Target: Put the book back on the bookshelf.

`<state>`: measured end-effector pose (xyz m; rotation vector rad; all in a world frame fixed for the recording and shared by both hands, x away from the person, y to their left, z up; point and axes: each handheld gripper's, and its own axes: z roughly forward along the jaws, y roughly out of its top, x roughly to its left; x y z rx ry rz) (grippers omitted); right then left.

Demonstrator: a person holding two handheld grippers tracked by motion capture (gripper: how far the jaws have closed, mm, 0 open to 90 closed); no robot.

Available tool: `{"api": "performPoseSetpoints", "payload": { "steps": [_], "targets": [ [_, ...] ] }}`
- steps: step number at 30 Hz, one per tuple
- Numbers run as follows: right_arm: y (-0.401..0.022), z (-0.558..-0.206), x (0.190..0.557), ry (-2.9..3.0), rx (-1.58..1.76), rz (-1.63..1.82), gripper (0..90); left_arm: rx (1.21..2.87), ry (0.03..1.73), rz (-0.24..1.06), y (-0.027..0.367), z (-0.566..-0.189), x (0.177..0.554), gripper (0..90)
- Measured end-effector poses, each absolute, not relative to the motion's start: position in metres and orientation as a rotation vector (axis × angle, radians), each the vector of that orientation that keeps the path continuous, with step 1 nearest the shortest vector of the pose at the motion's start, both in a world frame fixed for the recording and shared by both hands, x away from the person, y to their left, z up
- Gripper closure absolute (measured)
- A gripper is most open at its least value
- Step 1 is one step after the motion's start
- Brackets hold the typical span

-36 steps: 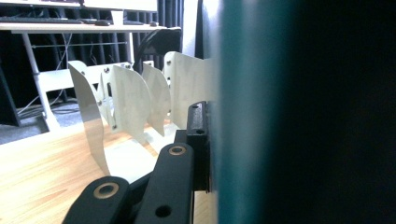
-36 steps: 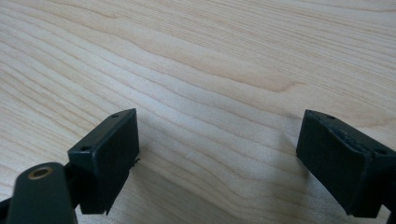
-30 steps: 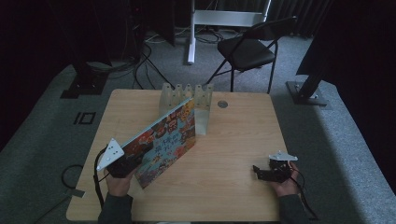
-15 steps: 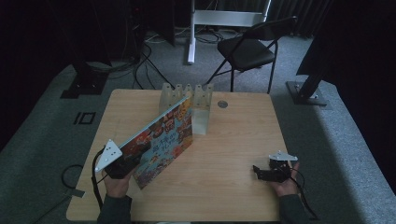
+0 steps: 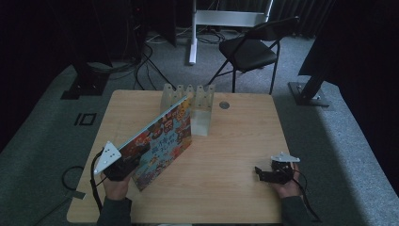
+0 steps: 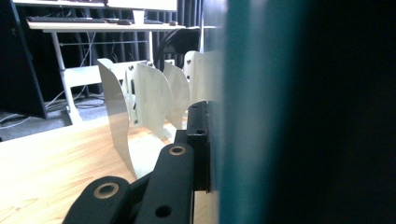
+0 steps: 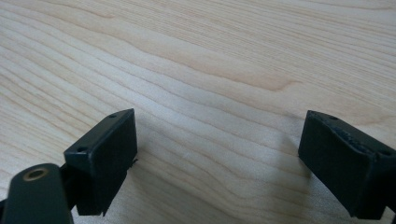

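Book (image 5: 162,143) is what's in hand here, a colourful picture book pinched at its lower corner by the left gripper (image 5: 123,167), jaws pressed together on the cover. From the left gripper view you mostly get the book's teal edge (image 6: 252,112) right up against the black jaw, running up the frame, so the grip is tight on the thin side of it. In the high view the book sits tilted, near end low by the person's left hand (image 5: 115,186), far end raised and reaching toward the clear plastic rack (image 5: 195,101) at the back of the bench (image 5: 235,155). Its top corner looks to be at or just beside the rack's dividers; can't tell from here if it's actually in a slot or only touching. The left gripper view shows those dividers (image 6: 140,102) as pale curved fins standing upright in a row just beyond the jaw

Right gripper (image 5: 266,174) is well apart from all that, resting low over the bench near its right front area in the person's right hand (image 5: 287,186). Its jaws are spread wide with nothing between them, just bare wood grain (image 7: 210,70) in the right gripper view

Further out: grey carpet, a black folding chair (image 5: 249,49) behind the bench, and cables on the floor
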<state>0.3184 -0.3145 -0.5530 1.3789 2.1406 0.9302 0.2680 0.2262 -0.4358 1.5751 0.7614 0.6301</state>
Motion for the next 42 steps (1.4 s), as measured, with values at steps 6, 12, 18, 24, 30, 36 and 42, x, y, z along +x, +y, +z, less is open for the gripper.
{"api": "performPoseSetpoints", "payload": {
  "steps": [6, 12, 18, 24, 30, 36, 42],
  "targets": [
    [-0.315, -0.553, 0.318, 2.139, 1.380, 0.930, 11.4, 1.574, 0.767, 0.639, 0.227, -0.435, 0.267, 80.5],
    [-0.315, -0.553, 0.318, 2.138, 1.381, 0.929, 11.4, 1.572, 0.777, 0.646, 0.228, -0.435, 0.265, 80.5],
    [-0.315, -0.553, 0.318, 2.138, 1.381, 0.929, 11.4, 1.571, 0.780, 0.651, 0.226, -0.434, 0.263, 80.6],
    [-0.315, -0.553, 0.318, 2.138, 1.381, 0.929, 11.4, 1.571, 0.784, 0.665, 0.227, -0.432, 0.262, 80.6],
    [-0.315, -0.553, 0.318, 2.138, 1.381, 0.929, 11.4, 1.560, 0.802, 0.678, 0.228, -0.430, 0.260, 80.7],
    [-0.315, -0.553, 0.318, 2.138, 1.381, 0.929, 11.4, 1.544, 0.822, 0.687, 0.229, -0.430, 0.259, 80.7],
    [-0.315, -0.553, 0.318, 2.138, 1.381, 0.929, 11.5, 1.525, 0.842, 0.699, 0.229, -0.430, 0.257, 80.8]
  ]
}}
